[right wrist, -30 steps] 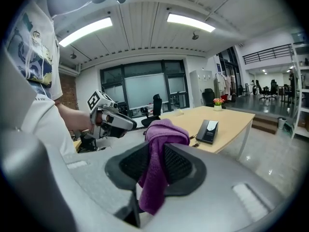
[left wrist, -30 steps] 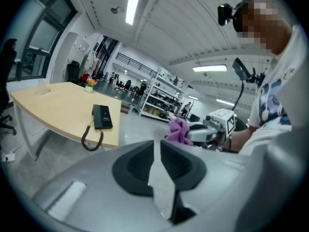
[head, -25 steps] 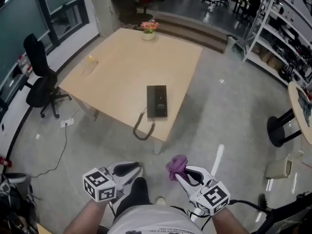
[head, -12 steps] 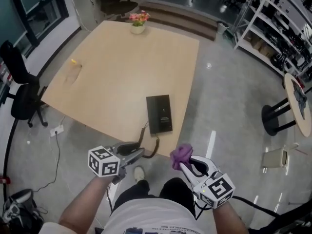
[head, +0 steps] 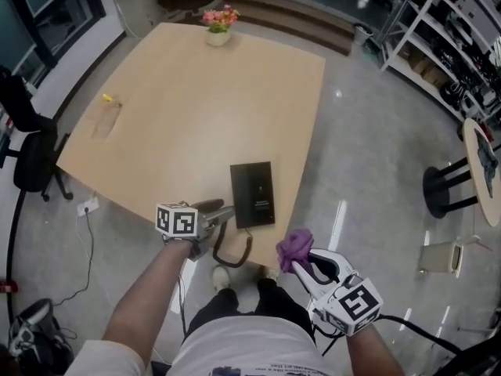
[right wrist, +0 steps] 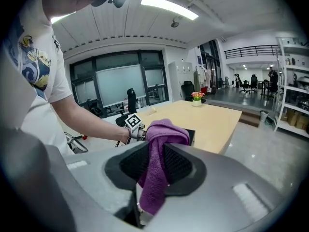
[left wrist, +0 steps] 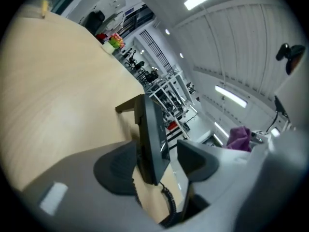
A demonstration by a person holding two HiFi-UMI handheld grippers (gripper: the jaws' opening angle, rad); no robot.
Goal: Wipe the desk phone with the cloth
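Right, so the soft purple terry cloth is bunched and clenched between the jaws of the right gripper. A knot of it pokes out past the tips and a tail hangs below. It looks light, limp and fuzzy. It will probably fold and drag rather than slide, so a tight pinch close to the bunch, as now, seems right, with the loose knot as the wiping face.

Ahead and to the left of that gripper lies the flat black rectangular plastic desk phone, at the near edge of the pale matte wooden table. At the phone's near left corner sits the left gripper, jaws apart and just been opening. Its own view shows the phone's near end edge-on between the two ribbed grey pads, with nothing visibly squeezed. Whether the left pad touches the casing I cannot tell.

The phone reads as a stiff, smooth, slightly glossy slab. It looks fairly light and likely to skate on the tabletop under a wipe. My call is to steady it across its narrow sides near that bottom corner, keeping the top face free.

Just below the left gripper, the black coiled cord loops off the table edge. It looks springy and could tug the phone or snag a jaw.
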